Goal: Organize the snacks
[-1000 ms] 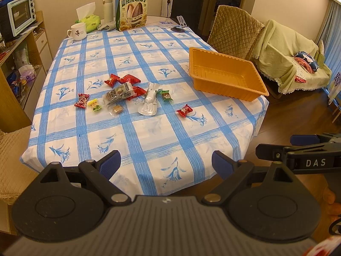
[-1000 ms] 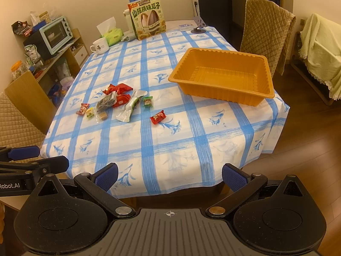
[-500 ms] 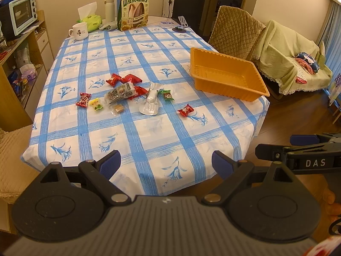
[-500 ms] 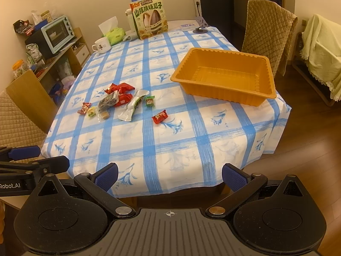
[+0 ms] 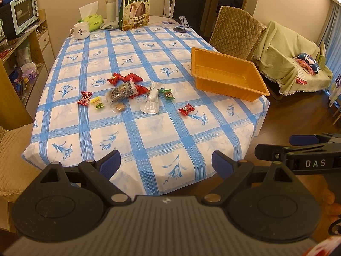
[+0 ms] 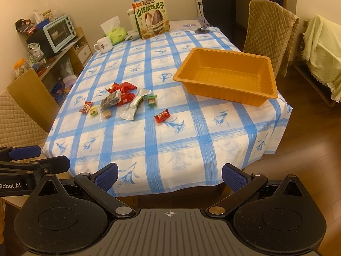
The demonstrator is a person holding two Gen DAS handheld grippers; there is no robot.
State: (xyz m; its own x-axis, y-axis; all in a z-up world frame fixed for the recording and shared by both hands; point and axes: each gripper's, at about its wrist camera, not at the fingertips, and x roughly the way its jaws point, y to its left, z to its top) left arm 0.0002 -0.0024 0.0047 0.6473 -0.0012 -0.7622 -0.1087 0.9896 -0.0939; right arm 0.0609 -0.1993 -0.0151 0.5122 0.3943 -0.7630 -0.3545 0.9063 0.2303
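A rectangular orange plastic tray (image 6: 229,81) sits empty near the right edge of a table covered by a white cloth with a blue checked pattern (image 6: 170,149). To its left, well apart from it, a loose cluster of small wrapped snacks (image 6: 119,100) lies on the cloth: a silver foil pouch (image 5: 151,103), a clear packet of dark snack pieces (image 5: 120,90) resting partly over shiny red wrappers (image 5: 127,78), a small green-wrapped candy (image 5: 168,94) just beside the pouch, a yellow-green candy (image 5: 97,103) next to a red-and-dark sweet (image 5: 84,98) at the left end, and a small brown caramel-like piece (image 5: 119,107). One red-wrapped candy (image 6: 162,115) lies alone between the cluster and the tray, nearer the front edge. The left gripper (image 5: 166,163) hovers off the near edge of the table with its blue-padded jaws spread wide and nothing between them. The right gripper (image 6: 169,176) hangs beside it at the same edge, jaws likewise wide apart and empty. At the far end of the table stand a green printed box of sunflower seeds (image 5: 136,9), a white mug (image 5: 81,30), a green tissue pack (image 5: 92,19) and a white thermos bottle (image 5: 110,8). A pale blue toaster oven (image 6: 57,34) rests on a wooden shelf at the left.
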